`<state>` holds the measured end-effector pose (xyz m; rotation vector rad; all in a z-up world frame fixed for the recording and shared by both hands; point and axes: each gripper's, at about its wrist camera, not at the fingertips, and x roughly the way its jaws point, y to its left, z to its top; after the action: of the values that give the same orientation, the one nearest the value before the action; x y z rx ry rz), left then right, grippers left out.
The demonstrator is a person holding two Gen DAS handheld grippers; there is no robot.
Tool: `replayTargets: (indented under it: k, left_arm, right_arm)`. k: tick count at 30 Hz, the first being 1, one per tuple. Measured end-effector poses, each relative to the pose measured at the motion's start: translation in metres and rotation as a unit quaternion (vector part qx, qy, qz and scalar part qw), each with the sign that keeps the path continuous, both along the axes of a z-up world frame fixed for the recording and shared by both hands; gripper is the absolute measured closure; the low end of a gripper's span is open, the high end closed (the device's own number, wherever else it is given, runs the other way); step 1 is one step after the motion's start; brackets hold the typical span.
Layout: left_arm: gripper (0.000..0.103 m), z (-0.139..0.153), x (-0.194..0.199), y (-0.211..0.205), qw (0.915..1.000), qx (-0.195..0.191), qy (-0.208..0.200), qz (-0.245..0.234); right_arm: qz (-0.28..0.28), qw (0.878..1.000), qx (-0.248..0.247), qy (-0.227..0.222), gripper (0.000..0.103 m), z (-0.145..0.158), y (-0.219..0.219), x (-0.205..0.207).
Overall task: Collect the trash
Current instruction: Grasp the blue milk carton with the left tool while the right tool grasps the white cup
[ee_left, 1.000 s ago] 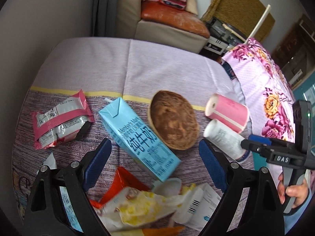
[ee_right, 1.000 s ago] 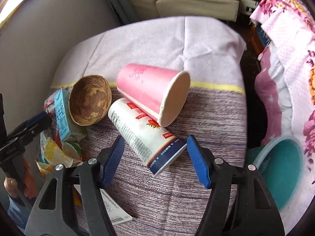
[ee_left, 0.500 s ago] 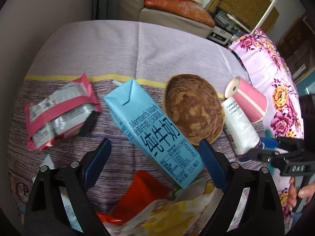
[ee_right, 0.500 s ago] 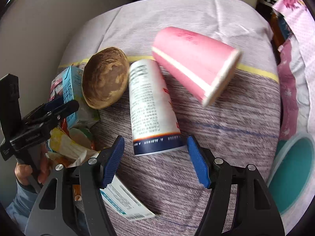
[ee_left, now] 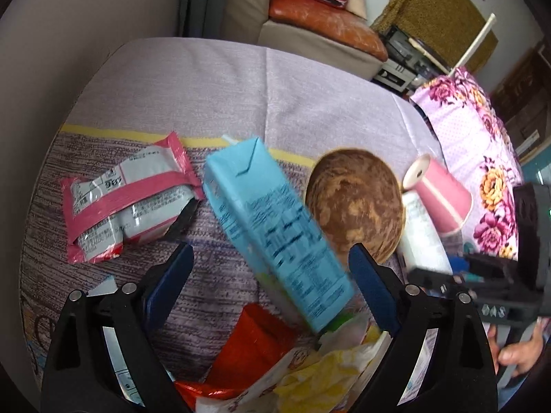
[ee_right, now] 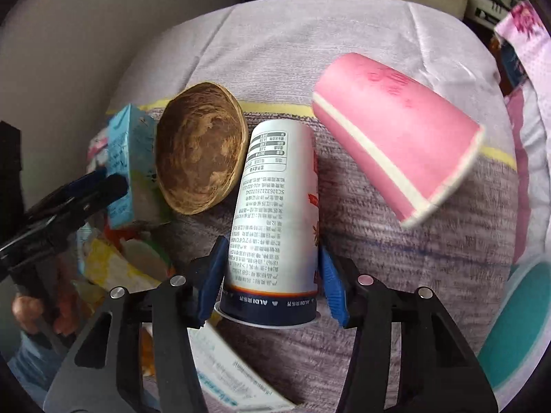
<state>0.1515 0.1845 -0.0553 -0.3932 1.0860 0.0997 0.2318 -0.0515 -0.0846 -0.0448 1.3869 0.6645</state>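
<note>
On a cloth-covered counter (ee_left: pixel 213 89) strewn with litter, two hand-held claws work side by side. At the near edge, the right claw (ee_right: pixel 270 277) has its blue pads pressed against both sides of a white yogurt cup (ee_right: pixel 275 213) lying on its side, its dark-banded rim toward the camera; the claw is clamped on the cup. Just beside the cup, on its left, sits a brown coconut-shell bowl (ee_right: pixel 199 148), tilted, with a pink paper cup (ee_right: pixel 396 137) lying on its side just to the right, mouth toward the lower right.

Across the pile, the left claw (ee_left: pixel 270 277) stands wide apart, its pads either side of a light blue milk carton (ee_left: pixel 272 227) without touching it. The carton lies diagonally, blurred, its lower end over a heap of wrappers: an orange-red packet (ee_left: pixel 251 344) and crumpled yellow-and-white paper (ee_left: pixel 320 375). A pink-and-silver snack wrapper (ee_left: pixel 127 196) lies well to the left of the carton. A teal bin (ee_right: pixel 516 327) shows at the right edge of the right wrist view, beyond the counter's edge, beside a floral fabric (ee_left: pixel 482 158).
</note>
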Motion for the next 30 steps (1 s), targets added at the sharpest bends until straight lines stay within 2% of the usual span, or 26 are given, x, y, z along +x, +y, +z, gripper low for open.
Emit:
replayTargets:
  k: [1,2,3,5,6,11,14,16,18,20,23,26,30]
  left_arm:
    - [0.012,0.001,0.002,0.0,1.0,-0.001,-0.003,0.006]
    - [0.017,0.001,0.005,0.0,0.9999,0.0,-0.005,0.01]
    - [0.03,0.001,0.009,-0.002,0.9999,0.005,-0.004,0.011]
    - [0.048,-0.002,0.014,-0.003,0.9999,0.0,0.004,0.011]
    - [0.048,-0.003,0.015,-0.003,0.9999,-0.005,0.004,0.014]
    - [0.045,-0.001,0.014,-0.008,0.9998,0.017,0.0,0.008]
    - [0.042,-0.011,0.022,-0.014,0.9994,0.024,0.024,0.005]
    - [0.045,-0.012,0.021,-0.016,0.9993,0.029,0.021,0.009]
    - [0.062,-0.009,0.018,-0.016,0.9992,0.036,0.018,0.01]
    - [0.065,-0.003,0.014,-0.016,0.9992,0.036,0.014,0.009]
    - [0.065,0.014,0.006,-0.018,0.9985,0.054,-0.009,0.009]
    - [0.065,0.034,-0.003,-0.02,0.9979,0.048,-0.044,0.007]
    - [0.065,0.063,-0.015,-0.029,0.9956,0.044,-0.082,-0.005]
  right_arm:
    - [-0.004,1.0,0.003,-0.003,0.054,0.003,-0.005,-0.002]
    - [-0.007,1.0,0.006,-0.004,0.054,0.005,-0.01,-0.004]
    - [-0.009,1.0,0.009,-0.003,0.054,0.007,-0.013,-0.005]
    - [-0.012,1.0,0.015,-0.004,0.054,0.01,-0.021,-0.008]
    - [-0.012,1.0,0.016,-0.005,0.054,0.011,-0.023,-0.01]
    - [-0.019,0.999,0.035,0.002,0.054,0.012,-0.039,-0.015]
    - [-0.026,0.999,0.042,0.01,0.054,0.007,-0.051,-0.016]
    - [-0.028,0.999,0.044,0.011,0.054,0.005,-0.054,-0.02]
    - [-0.028,0.999,0.042,0.013,0.054,0.001,-0.055,-0.023]
    - [-0.028,0.999,0.037,0.018,0.054,-0.005,-0.05,-0.027]
    - [-0.033,0.998,0.041,0.02,0.054,-0.009,-0.054,-0.031]
    - [-0.04,0.998,0.047,0.017,0.054,-0.006,-0.054,-0.034]
    - [-0.055,0.994,0.09,0.013,0.055,0.012,-0.065,-0.042]
